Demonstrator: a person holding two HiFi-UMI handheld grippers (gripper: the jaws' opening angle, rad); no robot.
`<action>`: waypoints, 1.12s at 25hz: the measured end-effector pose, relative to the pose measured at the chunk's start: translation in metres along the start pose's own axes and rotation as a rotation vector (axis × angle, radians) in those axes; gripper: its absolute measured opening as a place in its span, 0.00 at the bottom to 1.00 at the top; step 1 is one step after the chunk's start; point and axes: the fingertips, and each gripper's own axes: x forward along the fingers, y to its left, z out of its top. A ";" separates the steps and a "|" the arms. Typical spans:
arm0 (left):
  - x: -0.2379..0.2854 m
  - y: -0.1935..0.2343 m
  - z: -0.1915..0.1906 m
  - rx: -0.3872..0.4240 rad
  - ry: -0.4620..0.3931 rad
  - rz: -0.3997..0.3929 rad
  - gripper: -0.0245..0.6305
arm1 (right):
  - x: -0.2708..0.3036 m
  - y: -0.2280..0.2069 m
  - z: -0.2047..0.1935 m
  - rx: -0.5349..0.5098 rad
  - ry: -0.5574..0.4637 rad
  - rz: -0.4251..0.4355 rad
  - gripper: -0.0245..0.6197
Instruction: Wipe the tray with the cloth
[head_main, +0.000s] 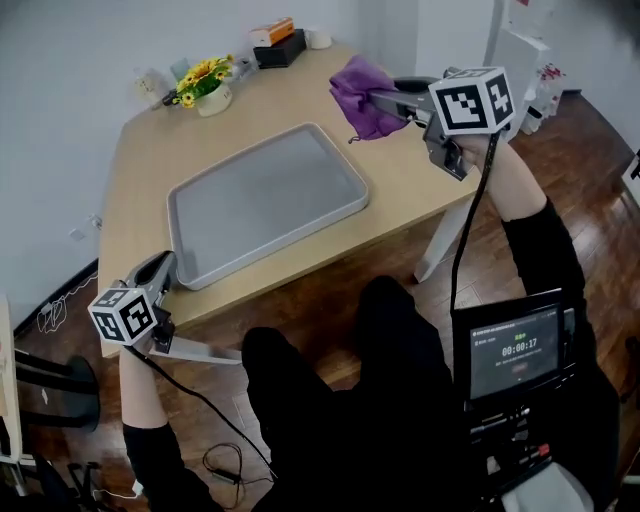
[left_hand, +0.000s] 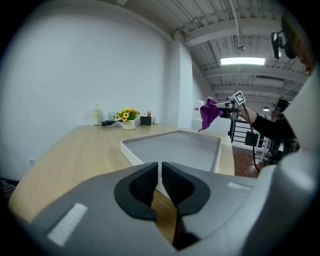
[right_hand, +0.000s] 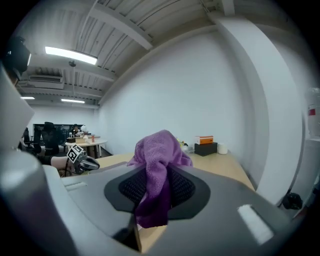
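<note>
A grey rectangular tray (head_main: 330, 215) lies on the light wooden table (head_main: 150, 160), bare inside. My right gripper (head_main: 378, 98) hangs above the table's far right part, beyond the tray's right corner, shut on a purple cloth (head_main: 360, 95) that droops from its jaws. In the right gripper view the cloth (right_hand: 157, 172) is bunched between the two black pads. My left gripper (head_main: 160, 268) sits at the table's near left edge, just off the tray's near left corner, jaws shut with nothing in them. In the left gripper view the tray (left_hand: 216, 156) spreads ahead of the shut pads (left_hand: 145, 182).
At the table's far edge stand a pot of yellow flowers (head_main: 207, 84), a black box topped by an orange one (head_main: 277, 42) and a white roll (head_main: 319, 38). Dark wood floor (head_main: 590, 170) surrounds the table. A device with a timer screen (head_main: 515, 350) hangs at my chest.
</note>
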 end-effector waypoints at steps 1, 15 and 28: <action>0.000 -0.001 0.000 -0.003 -0.004 -0.002 0.04 | -0.002 -0.004 -0.001 0.006 -0.003 -0.010 0.19; -0.002 -0.008 -0.001 0.006 0.006 -0.005 0.04 | 0.033 -0.063 -0.170 0.039 0.450 -0.240 0.22; -0.005 -0.002 -0.003 0.005 0.010 0.008 0.04 | 0.010 -0.045 -0.077 0.101 0.046 -0.217 0.43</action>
